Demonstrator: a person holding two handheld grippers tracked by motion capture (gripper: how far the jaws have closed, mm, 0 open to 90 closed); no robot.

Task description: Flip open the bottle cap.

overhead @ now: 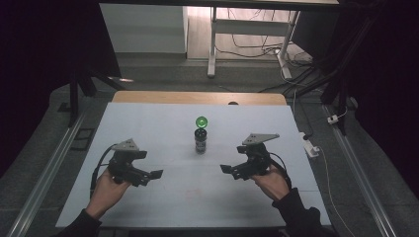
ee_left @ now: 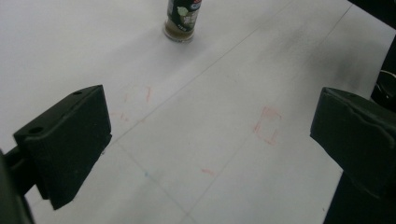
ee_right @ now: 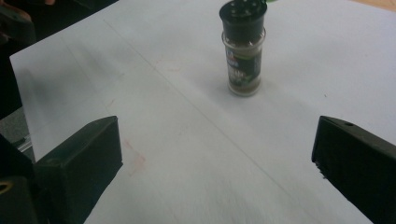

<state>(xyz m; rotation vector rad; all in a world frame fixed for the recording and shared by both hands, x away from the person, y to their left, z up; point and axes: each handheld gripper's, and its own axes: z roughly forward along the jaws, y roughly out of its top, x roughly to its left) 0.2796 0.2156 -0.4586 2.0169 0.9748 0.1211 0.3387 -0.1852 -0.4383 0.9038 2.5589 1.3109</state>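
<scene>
Between my right gripper's (ee_right: pixel 215 163) 2 black fingers (ee_right: pixel 79 163) I see nothing but bare white sheet; the jaws stand wide apart and hold nothing. Ahead of those fingers, slightly toward the right one and well apart from both, the spice jar (ee_right: pixel 243 56) stands upright on its base, black shaker lid on, brown contents showing through the glass under a dark label.

My left gripper (ee_left: pixel 210 140) is just as wide, its fingers (ee_left: pixel 65 140) spread over empty sheet with a few faint red marks between them. Its view catches the jar (ee_left: pixel 182 21) far ahead, beyond the left finger, cut off at the frame's top.

From the high view, both grippers, left (overhead: pixel 148 175) and right (overhead: pixel 230 170), are held low over the white table (overhead: pixel 148 123) with their fingertips turned toward each other, and the jar (overhead: pixel 200 140) sits beyond the gap between them, nearer neither. A green ball (overhead: pixel 201 121) lies just behind the jar, farther from my fingers.

My reading: 0 steps of the handling are done. The jar is untouched, so the approach, the closing and any lift or move are all left.
</scene>
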